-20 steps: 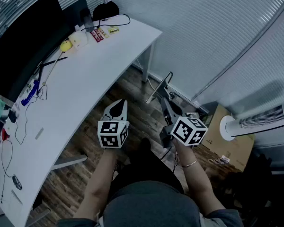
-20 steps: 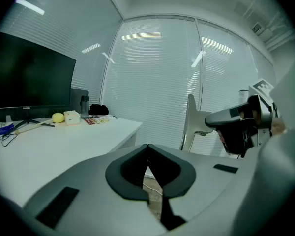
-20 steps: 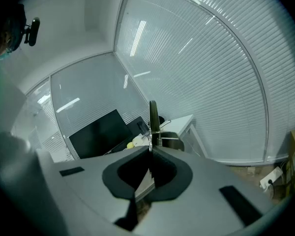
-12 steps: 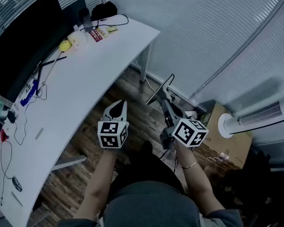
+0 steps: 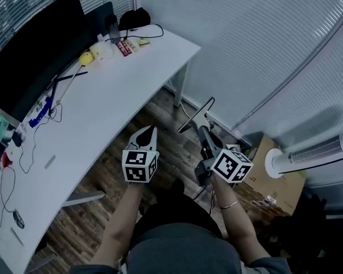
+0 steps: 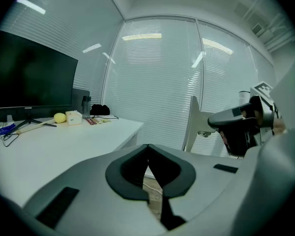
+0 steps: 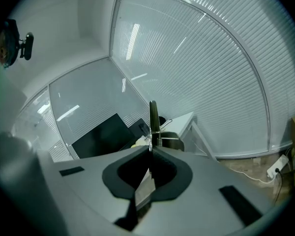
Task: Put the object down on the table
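- Right claw [image 5: 203, 132]: clamped on a thin metal object [image 5: 196, 116]. It is held over the floor [image 5: 160, 110], off the long edge of the tabletop [image 5: 108, 101]. The object sticks up past the tips; perhaps a clip or stand, too slim to tell.
- Left claw [image 5: 146, 133]: jaws together, nothing between them. It hangs just off the same tabletop edge, nearer to it than the right one.
- Monitor [image 5: 34, 53]: along the tabletop's opposite side.
- Yellow round item [image 5: 86, 57]: on the tabletop, beside a pale box [image 5: 102, 50].

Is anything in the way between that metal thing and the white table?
Nothing visible. The right gripper holds the thin metal object over the floor; the table beside it is bare there, its clutter farther off.
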Motion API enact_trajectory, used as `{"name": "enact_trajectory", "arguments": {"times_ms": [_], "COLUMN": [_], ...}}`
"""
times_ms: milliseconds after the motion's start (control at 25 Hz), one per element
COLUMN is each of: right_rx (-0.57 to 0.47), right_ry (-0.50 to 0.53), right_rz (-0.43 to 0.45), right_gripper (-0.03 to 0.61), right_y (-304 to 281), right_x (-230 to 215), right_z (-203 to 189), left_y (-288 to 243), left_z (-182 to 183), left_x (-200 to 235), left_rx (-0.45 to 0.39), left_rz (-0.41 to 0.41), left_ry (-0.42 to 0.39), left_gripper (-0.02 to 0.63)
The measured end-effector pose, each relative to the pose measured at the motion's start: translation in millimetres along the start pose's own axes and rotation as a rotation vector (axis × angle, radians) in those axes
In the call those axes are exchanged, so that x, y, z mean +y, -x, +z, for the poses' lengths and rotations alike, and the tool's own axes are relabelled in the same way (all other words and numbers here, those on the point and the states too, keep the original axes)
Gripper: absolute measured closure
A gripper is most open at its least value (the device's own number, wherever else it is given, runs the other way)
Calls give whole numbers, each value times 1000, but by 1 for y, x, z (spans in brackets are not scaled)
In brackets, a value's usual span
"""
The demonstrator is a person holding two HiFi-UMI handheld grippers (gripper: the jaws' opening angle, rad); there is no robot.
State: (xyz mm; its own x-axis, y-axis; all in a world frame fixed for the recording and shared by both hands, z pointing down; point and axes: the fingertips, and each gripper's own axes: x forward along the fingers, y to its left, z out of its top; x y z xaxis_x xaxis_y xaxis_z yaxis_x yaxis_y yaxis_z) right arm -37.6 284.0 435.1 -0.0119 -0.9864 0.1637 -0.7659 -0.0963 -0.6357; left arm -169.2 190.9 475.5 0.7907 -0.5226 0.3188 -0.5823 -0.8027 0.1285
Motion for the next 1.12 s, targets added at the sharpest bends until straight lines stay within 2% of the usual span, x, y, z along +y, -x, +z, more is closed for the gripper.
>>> {"name": "enact_trajectory", "arguments": {"times_ms": [320, 680, 1120], "right_rx": [5, 17, 42], "right_ry": [-30, -19, -30], "right_rz": [40, 84, 103], "right_gripper": [572, 571, 571], "right_y": [-16, -41, -68], "right_x": [-13, -33, -57], "right_z": [17, 47, 69], "left_y": [-16, -51, -87], "left_z": [12, 34, 51], "left_x": [0, -8, -16], "left_rx": [-5, -28, -25], "left_rz": [37, 75, 99], "left_ry": [-10, -29, -55], "left_gripper": [592, 592, 592]}}
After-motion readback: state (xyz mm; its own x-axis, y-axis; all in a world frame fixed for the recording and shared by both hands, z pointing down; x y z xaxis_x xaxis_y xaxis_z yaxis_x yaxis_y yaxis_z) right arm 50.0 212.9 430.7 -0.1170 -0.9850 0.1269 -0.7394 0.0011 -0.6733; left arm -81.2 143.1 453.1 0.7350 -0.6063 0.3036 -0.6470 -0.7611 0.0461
